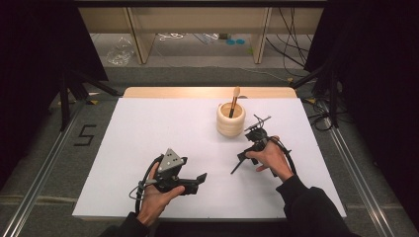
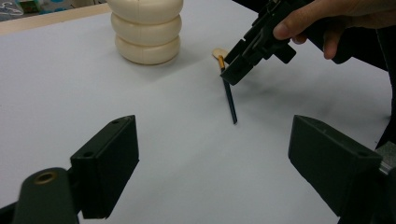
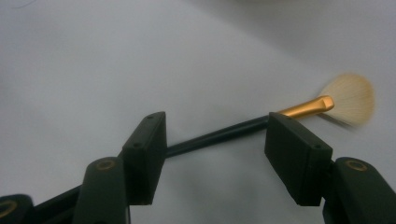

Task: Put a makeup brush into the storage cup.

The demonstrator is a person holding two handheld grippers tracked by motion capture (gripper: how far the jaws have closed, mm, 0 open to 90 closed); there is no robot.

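Lying crosswise between the part-open right gripper [image 3: 215, 140], the fan brush [image 3: 219, 135] on the worktop [image 3: 93, 70], apparently not yet clamped.

The high view looks forward and down from above the near edge of the table [image 1: 148, 123], taking in its whole top and the floor beyond. The left gripper view sits low over the table, facing the cup [image 2: 145, 32] at its upper left and the brush [image 2: 229, 100] at centre. The right gripper view looks down closely on that same brush [image 3: 261, 126].
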